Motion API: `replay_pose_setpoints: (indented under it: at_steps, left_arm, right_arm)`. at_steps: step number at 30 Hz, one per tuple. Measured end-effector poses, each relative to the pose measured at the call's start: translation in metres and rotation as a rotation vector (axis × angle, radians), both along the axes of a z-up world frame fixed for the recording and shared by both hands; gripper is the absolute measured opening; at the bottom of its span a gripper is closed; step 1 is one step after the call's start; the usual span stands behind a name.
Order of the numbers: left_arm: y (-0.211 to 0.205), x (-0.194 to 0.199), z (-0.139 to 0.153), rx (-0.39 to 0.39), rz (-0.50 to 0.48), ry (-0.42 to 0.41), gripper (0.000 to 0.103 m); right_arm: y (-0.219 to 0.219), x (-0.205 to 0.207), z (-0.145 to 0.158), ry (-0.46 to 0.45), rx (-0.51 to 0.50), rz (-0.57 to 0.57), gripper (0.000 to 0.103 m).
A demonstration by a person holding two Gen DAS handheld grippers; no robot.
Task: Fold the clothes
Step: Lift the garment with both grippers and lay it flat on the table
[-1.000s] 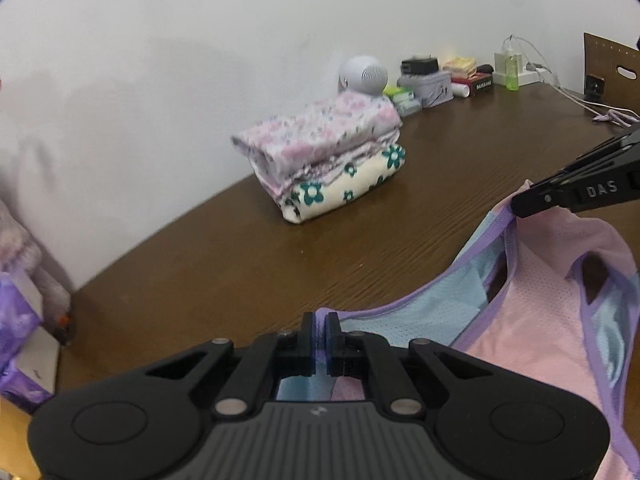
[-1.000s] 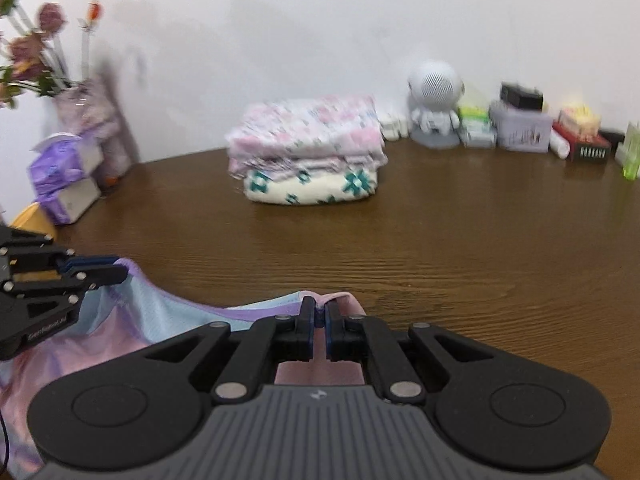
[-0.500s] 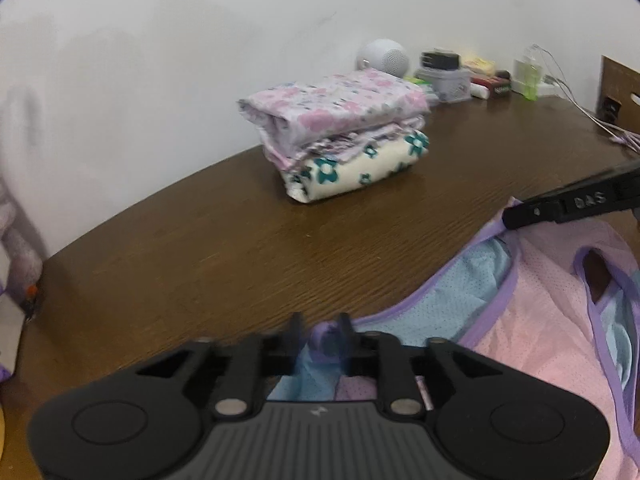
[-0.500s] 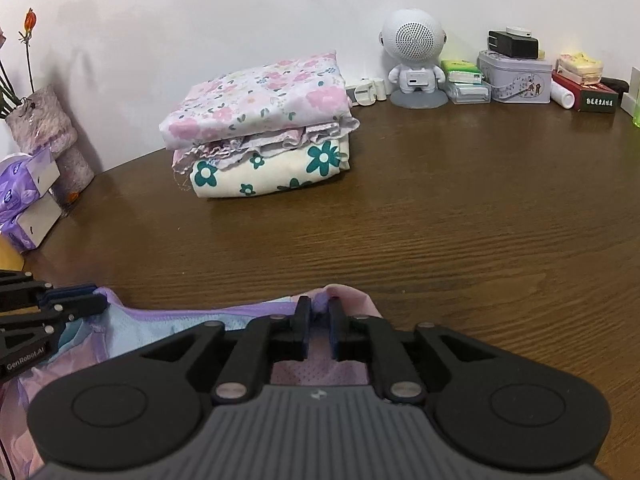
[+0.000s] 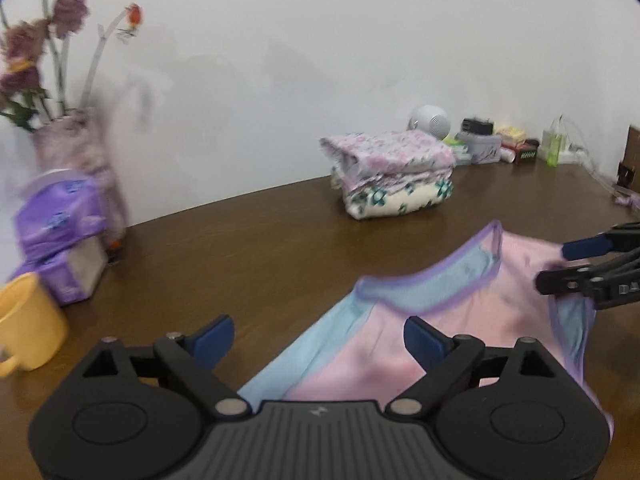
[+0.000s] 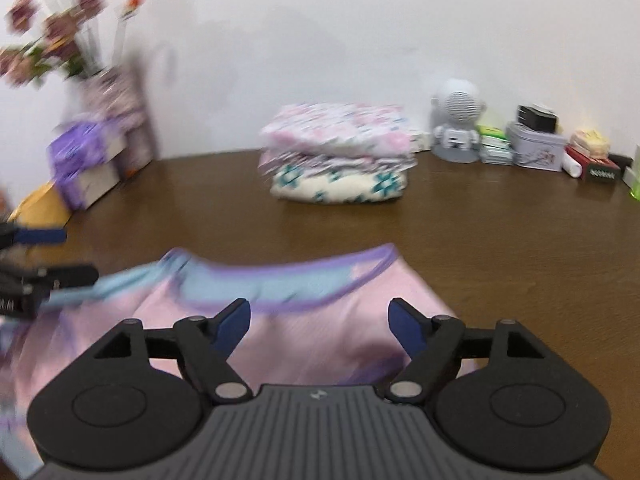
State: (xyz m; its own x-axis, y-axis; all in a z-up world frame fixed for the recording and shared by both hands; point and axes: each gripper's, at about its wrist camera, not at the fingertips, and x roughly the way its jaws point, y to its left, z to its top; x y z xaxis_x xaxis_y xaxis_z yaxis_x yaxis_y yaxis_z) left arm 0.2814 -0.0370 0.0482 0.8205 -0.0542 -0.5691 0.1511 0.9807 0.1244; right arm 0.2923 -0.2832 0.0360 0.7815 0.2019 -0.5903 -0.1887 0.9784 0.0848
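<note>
1. We take the stack of folded clothes [image 5: 392, 176] as our landmark; it sits on the brown table [image 5: 240, 248], close to the white wall.
2. Our pink and blue garment [image 5: 420, 320] lies on the table in front of that stack, nearer to us, with its purple-edged neckline turned towards the stack.
3. Our left gripper [image 5: 318, 338] is in front of the stack and off to its left. Its jaws are opening and stand wide apart; the blue edge of the garment lies between them, but the pads do not press on it.
4. Our right gripper [image 6: 319, 322] is straight in front of the stack. Its jaws are also opening, spread over the pink cloth without pinching it.
5. To the right of the stack, along the wall, stands a small white robot figure [image 6: 458, 120], then a row of tins and boxes [image 6: 536, 144].
6. Far to the left of the stack we see a vase of flowers [image 5: 76, 140], purple tissue packs [image 5: 60, 232] and a yellow mug [image 5: 28, 324].
</note>
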Motion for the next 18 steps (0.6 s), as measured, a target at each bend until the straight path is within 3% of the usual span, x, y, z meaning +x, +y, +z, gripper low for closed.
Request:
replay_pose_setpoints:
  at_steps: [10,18]
  left_arm:
    - [0.025,-0.115,-0.005,0.036,-0.027,0.049,0.092]
    - [0.032,-0.176,-0.020,-0.091,-0.064,0.063,0.092]
  right_arm:
    - [0.009,-0.100,-0.016,0.008,0.032,0.050,0.077]
    - [0.028,-0.154,-0.020,-0.021,-0.027,0.107,0.077]
